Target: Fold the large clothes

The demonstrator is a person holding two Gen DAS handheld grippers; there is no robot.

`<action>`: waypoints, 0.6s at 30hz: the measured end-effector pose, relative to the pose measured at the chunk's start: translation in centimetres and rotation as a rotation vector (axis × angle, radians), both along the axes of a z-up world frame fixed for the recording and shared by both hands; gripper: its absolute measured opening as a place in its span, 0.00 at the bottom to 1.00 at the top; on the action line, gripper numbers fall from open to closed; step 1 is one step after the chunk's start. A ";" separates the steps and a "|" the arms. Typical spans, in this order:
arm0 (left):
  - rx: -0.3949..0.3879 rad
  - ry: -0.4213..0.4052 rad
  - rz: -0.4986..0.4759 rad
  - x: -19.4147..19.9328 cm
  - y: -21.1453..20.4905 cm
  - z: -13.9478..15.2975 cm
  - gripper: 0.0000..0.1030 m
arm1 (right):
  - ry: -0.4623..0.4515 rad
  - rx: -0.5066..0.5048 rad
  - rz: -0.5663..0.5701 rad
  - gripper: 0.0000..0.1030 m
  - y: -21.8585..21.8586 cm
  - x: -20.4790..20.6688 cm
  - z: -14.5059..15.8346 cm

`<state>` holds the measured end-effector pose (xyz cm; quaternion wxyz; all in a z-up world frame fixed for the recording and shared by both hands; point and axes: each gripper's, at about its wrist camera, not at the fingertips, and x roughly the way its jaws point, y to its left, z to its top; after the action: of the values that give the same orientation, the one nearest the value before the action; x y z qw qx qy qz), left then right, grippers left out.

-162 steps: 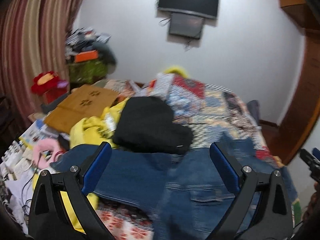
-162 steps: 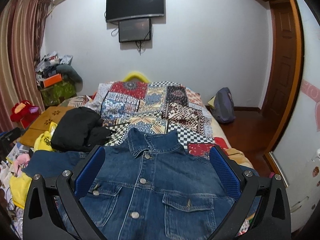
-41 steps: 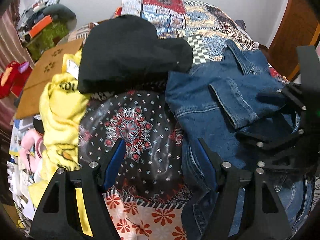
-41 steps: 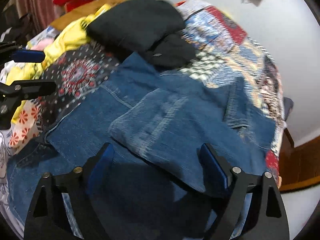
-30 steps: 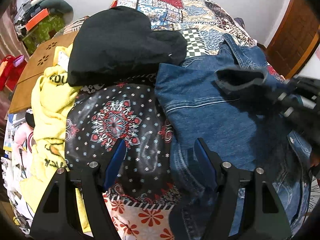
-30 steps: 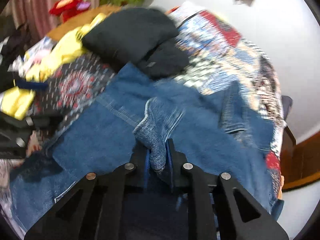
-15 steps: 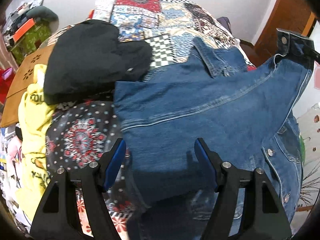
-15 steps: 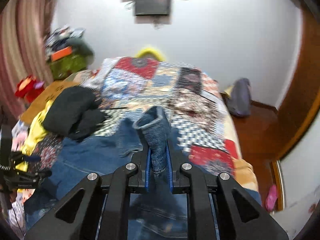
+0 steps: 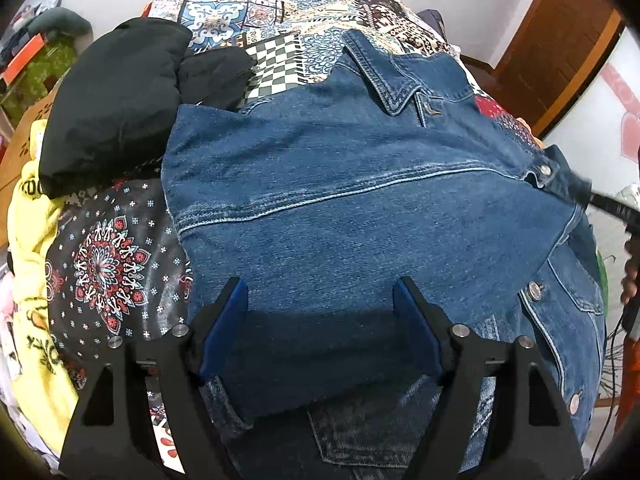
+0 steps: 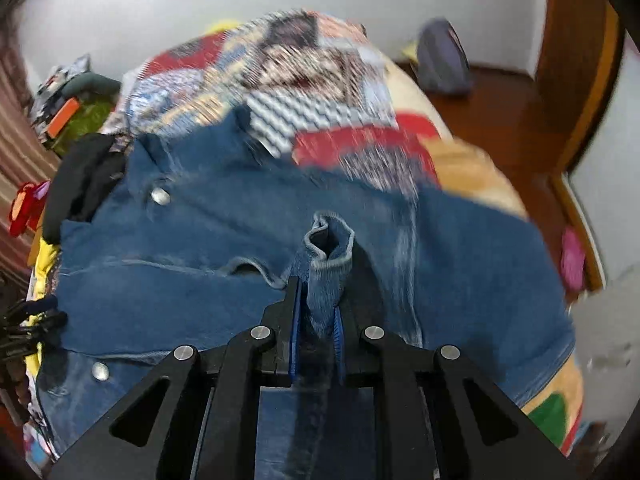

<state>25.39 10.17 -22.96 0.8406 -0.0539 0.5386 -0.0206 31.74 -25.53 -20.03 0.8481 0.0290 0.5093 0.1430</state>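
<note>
A blue denim jacket (image 9: 360, 208) lies on the bed with its collar (image 9: 384, 76) at the far end. One sleeve is drawn across its body toward the right. My right gripper (image 10: 316, 292) is shut on that sleeve's cuff (image 10: 328, 248), which sticks up bunched between the pads. The left wrist view shows it at the right edge, the right gripper (image 9: 588, 196) holding the buttoned cuff (image 9: 544, 172). My left gripper (image 9: 320, 292) hovers over the jacket's lower part, its jaws opening; denim lies under them, and the pads press on nothing.
A black garment (image 9: 120, 100) and a yellow one (image 9: 28, 220) lie left of the jacket on a dark floral cloth (image 9: 112, 260). Patchwork bedspread (image 9: 280, 8) covers the far end. A wooden door (image 9: 560, 40) and a grey bag (image 10: 440, 60) on the floor are to the right.
The right gripper closed on the sleeve cuff and carried it across the jacket to the right. The left gripper slid right, from the floral cloth to over the denim, jaws a little wider.
</note>
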 end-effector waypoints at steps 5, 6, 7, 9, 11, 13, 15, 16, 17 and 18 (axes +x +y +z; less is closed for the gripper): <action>0.020 -0.009 0.001 -0.4 -0.3 0.0 0.76 | 0.058 -0.042 -0.075 0.20 -1.8 -0.8 -1.2; 0.026 -0.009 0.001 -0.4 -0.4 0.1 0.76 | 0.072 -0.060 -0.083 0.20 -2.2 -1.1 -1.4; 0.033 -0.007 0.002 -0.4 -0.5 0.2 0.76 | 0.084 -0.060 -0.086 0.20 -2.5 -1.1 -1.4; 0.046 -0.006 0.001 -0.3 -0.7 0.5 0.75 | 0.105 -0.028 -0.087 0.20 -3.5 -1.6 -1.2; 0.060 -0.022 -0.004 0.0 -1.0 1.2 0.75 | 0.110 -0.001 -0.097 0.21 -4.6 -2.0 -0.7; 0.069 -0.056 -0.010 0.3 -1.6 2.4 0.75 | 0.092 0.009 -0.115 0.21 -5.7 -2.3 0.1; 0.066 -0.092 -0.015 0.7 -2.3 3.7 0.75 | 0.060 0.014 -0.148 0.27 -7.0 -2.8 1.1; 0.063 -0.106 -0.017 0.9 -2.6 4.3 0.75 | 0.048 0.016 -0.165 0.31 -7.6 -3.0 1.6; 0.059 -0.127 -0.021 1.2 -3.0 5.0 0.75 | 0.031 0.018 -0.190 0.41 -8.5 -3.2 2.0; 0.056 -0.142 -0.023 1.5 -3.3 5.5 0.75 | 0.016 0.020 -0.211 0.49 -9.0 -3.3 2.4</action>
<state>26.92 6.92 -17.43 0.8775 -0.0224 0.4786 -0.0188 28.40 -34.55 -17.67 0.8541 0.0922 0.5087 0.0577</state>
